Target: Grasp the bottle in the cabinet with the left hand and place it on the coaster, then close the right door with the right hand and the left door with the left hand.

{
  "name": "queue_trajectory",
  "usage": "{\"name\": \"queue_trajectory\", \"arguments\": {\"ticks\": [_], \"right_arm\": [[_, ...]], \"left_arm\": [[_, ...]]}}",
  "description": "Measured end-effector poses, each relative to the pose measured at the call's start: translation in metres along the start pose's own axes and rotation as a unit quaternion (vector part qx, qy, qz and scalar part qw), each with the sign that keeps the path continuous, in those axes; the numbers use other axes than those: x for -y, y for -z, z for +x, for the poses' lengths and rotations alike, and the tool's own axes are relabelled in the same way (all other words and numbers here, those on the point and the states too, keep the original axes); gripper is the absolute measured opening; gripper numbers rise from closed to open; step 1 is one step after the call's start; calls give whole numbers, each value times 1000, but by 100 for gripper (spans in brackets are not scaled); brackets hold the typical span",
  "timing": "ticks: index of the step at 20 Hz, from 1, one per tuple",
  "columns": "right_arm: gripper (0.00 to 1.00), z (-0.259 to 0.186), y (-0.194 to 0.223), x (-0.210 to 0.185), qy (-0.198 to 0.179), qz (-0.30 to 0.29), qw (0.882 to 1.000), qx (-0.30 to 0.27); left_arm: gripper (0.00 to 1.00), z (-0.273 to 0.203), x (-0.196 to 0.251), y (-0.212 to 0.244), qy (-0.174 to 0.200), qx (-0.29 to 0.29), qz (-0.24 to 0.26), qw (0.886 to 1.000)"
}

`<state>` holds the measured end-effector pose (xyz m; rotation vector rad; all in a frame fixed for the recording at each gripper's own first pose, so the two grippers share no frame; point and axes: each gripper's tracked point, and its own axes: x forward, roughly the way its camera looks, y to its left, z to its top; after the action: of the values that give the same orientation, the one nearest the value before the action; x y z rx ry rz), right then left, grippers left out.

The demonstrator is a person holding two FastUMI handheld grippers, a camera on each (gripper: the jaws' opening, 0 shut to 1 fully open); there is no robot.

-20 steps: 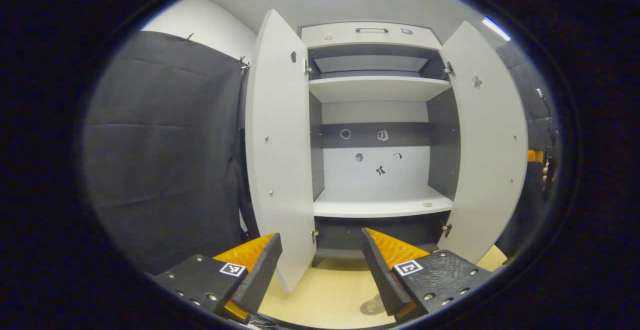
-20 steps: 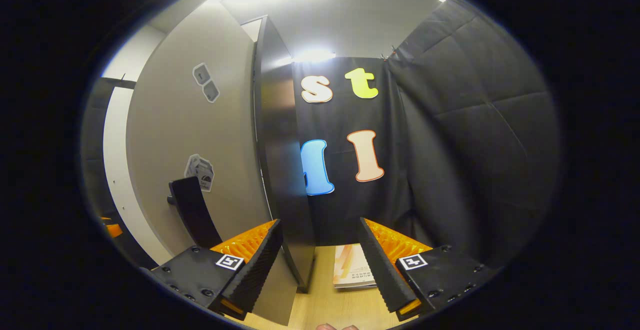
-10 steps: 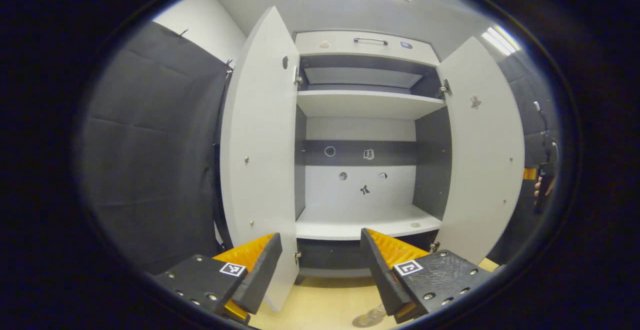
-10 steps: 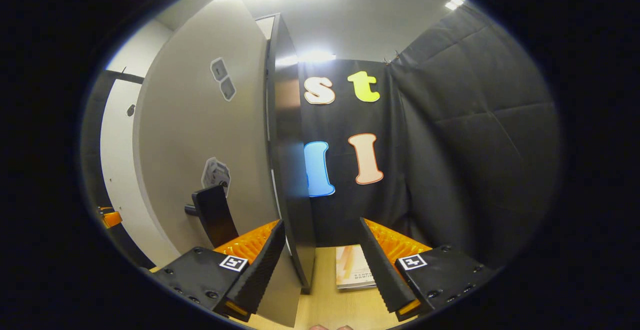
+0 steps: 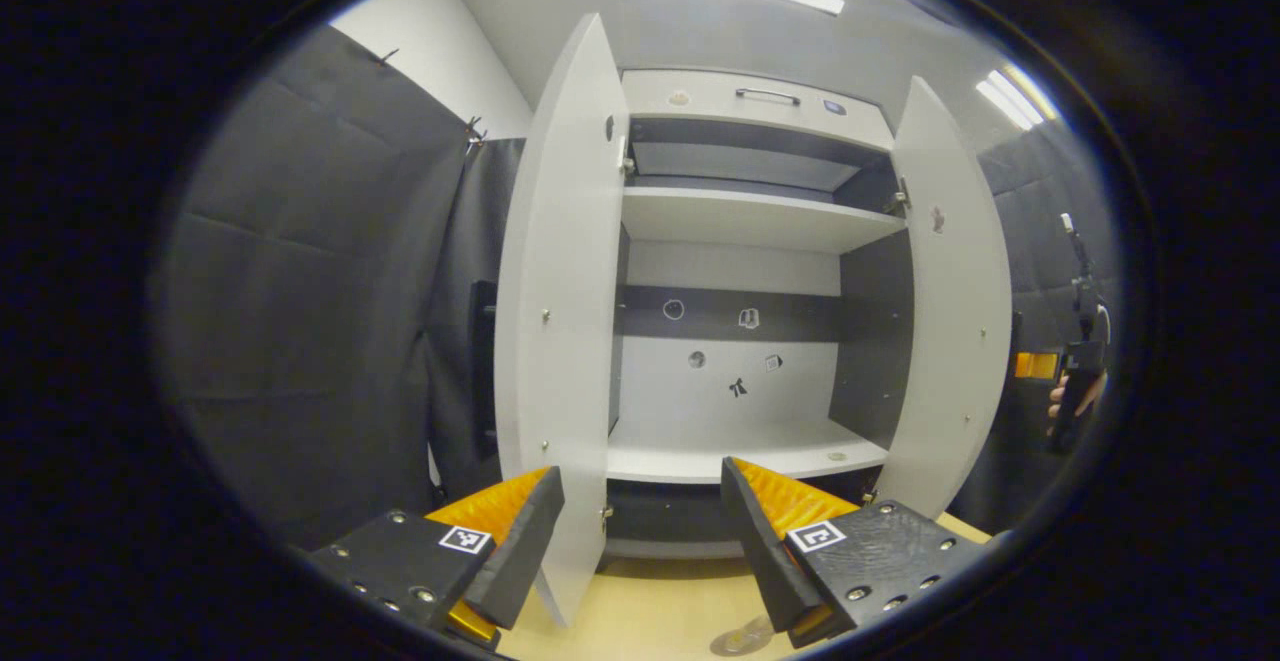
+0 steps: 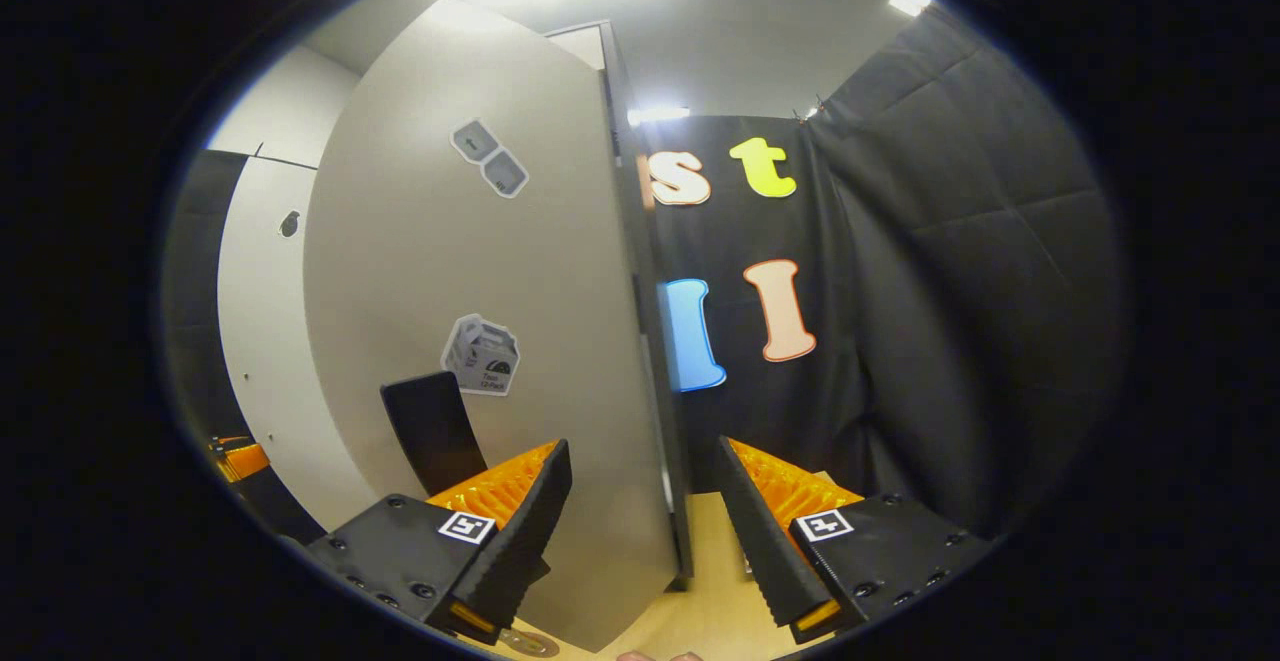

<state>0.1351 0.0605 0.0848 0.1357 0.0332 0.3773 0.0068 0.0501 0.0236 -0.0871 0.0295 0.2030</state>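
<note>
In the left gripper view, the left gripper [image 5: 640,531] hangs in front of an open cabinet [image 5: 755,101], its two fingers spread wide with nothing between them. From left to right: the left door [image 5: 555,341] stands swung outward, its lower corner reaching down between the fingers; then the cabinet's interior with two pale shelves, the upper shelf [image 5: 750,216] and the lower shelf [image 5: 740,449], both bare apart from a small round mark on the lower one. Five small stickers [image 5: 737,387] dot the back wall. Next comes the right door [image 5: 950,311], also open. At the far right edge a hand [image 5: 1068,399] holds the other gripper beyond that door. Above the shelves sits one drawer front with a single handle [image 5: 767,93]. At the bottom edge, on the wooden table [image 5: 650,611], a clear object that may be the bottle [image 5: 742,636] shows only in part; the coaster cannot be made out.

In the right gripper view, the right gripper [image 6: 640,531] is spread too, its fingers straddling the right door's [image 6: 470,341] edge without touching it. The door's outer face carries two stickers and one dark handle [image 6: 430,431], just beside the left-hand finger.
</note>
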Motion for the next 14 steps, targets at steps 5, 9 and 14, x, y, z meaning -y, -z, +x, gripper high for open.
{"name": "queue_trajectory", "arguments": {"ticks": [5,9,14], "right_arm": [[92,22,26,-48,-52,4,998,-39],[95,20,35,-47,-48,-9,998,-38],[95,18,44,-52,-38,-9,998,-45]], "left_arm": [[91,-20,-47,5,-44,-2,-11,999],[91,-40,-93,1,-87,4,-18,996],[91,-56,-151,-6,-118,18,-32,992]]}}
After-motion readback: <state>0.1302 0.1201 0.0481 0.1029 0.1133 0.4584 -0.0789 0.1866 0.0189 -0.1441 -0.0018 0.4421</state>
